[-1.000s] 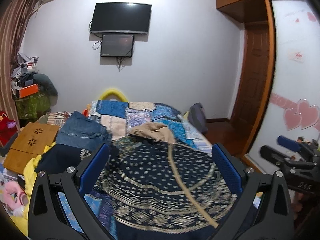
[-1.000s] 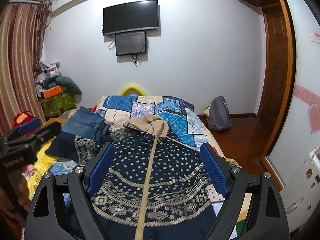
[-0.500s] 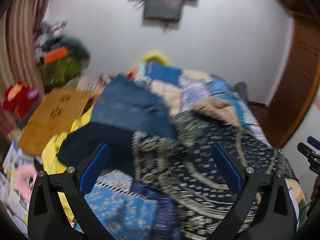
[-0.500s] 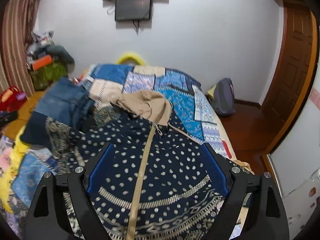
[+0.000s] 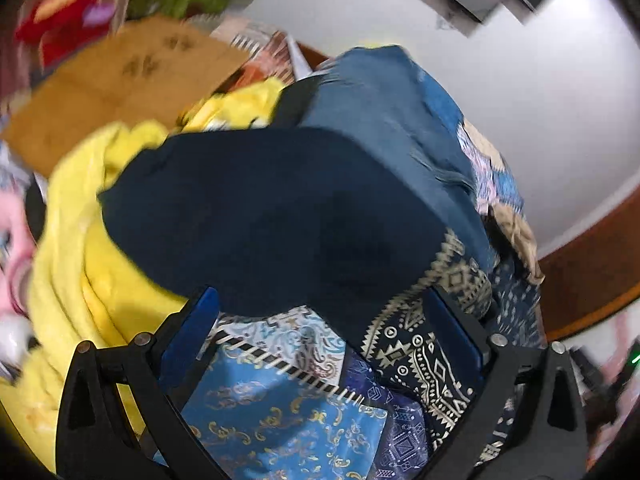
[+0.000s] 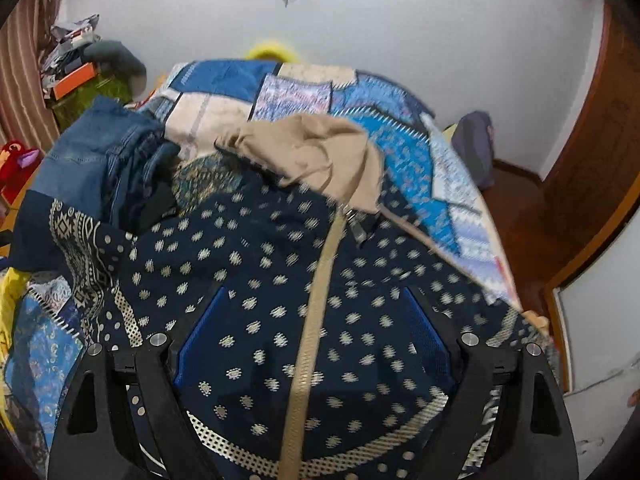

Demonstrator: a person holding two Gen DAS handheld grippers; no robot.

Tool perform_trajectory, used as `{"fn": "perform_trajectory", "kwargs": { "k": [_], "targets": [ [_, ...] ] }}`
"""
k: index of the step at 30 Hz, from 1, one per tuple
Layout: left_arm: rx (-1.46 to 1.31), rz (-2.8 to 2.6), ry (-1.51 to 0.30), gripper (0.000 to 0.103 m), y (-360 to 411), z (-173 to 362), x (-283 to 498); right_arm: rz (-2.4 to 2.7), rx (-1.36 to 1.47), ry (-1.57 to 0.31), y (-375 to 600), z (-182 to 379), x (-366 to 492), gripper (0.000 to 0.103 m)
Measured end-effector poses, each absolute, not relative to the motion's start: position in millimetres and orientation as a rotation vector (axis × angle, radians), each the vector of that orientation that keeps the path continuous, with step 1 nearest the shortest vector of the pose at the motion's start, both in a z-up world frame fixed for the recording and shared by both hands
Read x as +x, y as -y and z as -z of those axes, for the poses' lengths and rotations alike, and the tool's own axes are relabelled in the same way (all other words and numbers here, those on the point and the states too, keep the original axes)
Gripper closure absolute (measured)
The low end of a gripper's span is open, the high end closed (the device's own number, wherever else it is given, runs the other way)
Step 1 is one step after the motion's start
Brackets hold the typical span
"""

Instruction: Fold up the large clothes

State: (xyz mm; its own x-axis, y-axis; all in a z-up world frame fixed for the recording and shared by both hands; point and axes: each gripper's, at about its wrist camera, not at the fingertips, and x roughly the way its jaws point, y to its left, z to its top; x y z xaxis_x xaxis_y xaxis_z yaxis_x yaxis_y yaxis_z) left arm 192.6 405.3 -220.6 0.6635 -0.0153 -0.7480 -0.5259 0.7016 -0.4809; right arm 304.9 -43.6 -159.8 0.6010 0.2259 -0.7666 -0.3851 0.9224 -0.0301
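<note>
My left fingers point(image 5: 320, 344) stand wide apart, empty, over the plain navy sleeve point(image 5: 272, 216) of the dark-blue patterned zip jacket point(image 6: 280, 280) spread on the patchwork-quilted bed point(image 6: 400, 148). My right fingers point(image 6: 316, 344) gape empty above its beige zip. I'd pinch the sleeve's edge cleanly. Jeans point(image 6: 100, 152) crowd alongside.

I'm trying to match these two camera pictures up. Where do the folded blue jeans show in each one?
Left wrist view: the folded blue jeans sit upper centre, behind the dark navy sleeve.
Right wrist view: the jeans lie at the left edge, beside the tan hood.
Shared landmark: the patchwork quilt under the clothes.
</note>
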Motion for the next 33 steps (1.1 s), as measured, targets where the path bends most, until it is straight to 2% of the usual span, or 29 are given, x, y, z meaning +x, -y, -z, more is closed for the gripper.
{"fn": "perform_trajectory", "kwargs": {
  "k": [6,11,14,16,19,26,33],
  "targets": [
    [-0.966,-0.274,-0.753,0.007,-445,254,176,-0.370,-0.231,-0.898,33,177,308,0.020],
    [-1.048,-0.234,-0.729,0.024,-463,267,179,-0.373,-0.242,-0.916,29,185,308,0.020],
    [-0.992,-0.284,-0.699,0.048,-467,259,182,-0.370,-0.257,-0.923,27,187,307,0.020],
    [-0.918,-0.366,-0.692,0.073,-465,248,182,-0.362,-0.268,-0.924,29,186,306,0.020],
    [-0.843,-0.403,-0.666,0.098,-462,229,182,-0.359,-0.269,-0.920,34,180,301,0.020],
    [-0.689,-0.355,-0.583,0.101,-436,151,179,-0.355,-0.226,-0.883,57,152,289,0.020],
    [-0.480,-0.223,-0.512,0.101,-360,55,190,-0.367,-0.182,-0.831,83,127,279,0.020]
  ]
}}
